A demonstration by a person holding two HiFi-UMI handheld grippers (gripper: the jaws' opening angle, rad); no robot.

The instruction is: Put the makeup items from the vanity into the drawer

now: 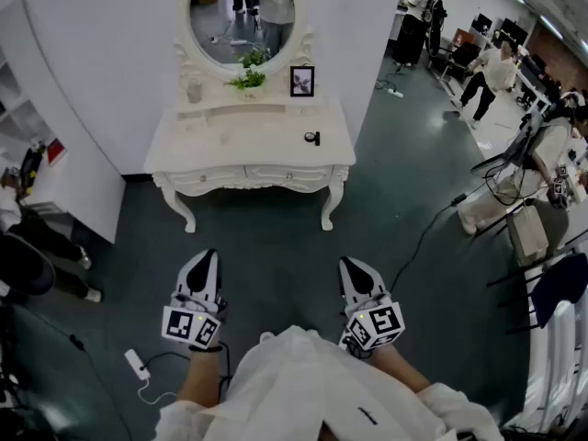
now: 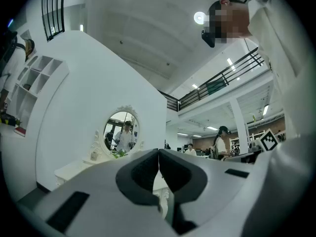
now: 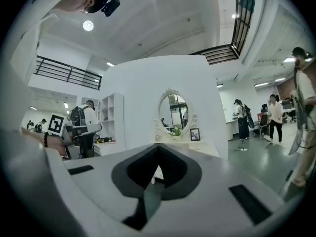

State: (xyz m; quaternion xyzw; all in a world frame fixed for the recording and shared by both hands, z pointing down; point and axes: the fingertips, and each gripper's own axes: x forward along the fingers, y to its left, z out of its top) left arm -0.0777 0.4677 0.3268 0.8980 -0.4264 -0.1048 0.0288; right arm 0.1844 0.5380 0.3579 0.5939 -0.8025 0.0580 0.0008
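A white vanity [image 1: 250, 145] with an oval mirror [image 1: 243, 16] stands against the wall ahead. A small dark makeup item [image 1: 313, 138] lies on its top near the right edge. The drawers [image 1: 248, 178] under the top are closed. My left gripper [image 1: 208, 257] and right gripper [image 1: 352, 266] hover over the dark floor well short of the vanity; both are shut and hold nothing. The vanity [image 2: 74, 169] shows low and to the left in the left gripper view, and the vanity [image 3: 190, 144] sits straight ahead in the right gripper view.
A framed picture [image 1: 301, 81], a small plant [image 1: 248, 78] and a jar [image 1: 194, 90] stand at the vanity's back. A white shelf unit [image 1: 37, 154] is at the left. A power strip with cable [image 1: 138, 366] lies on the floor. People and chairs [image 1: 542, 200] are at the right.
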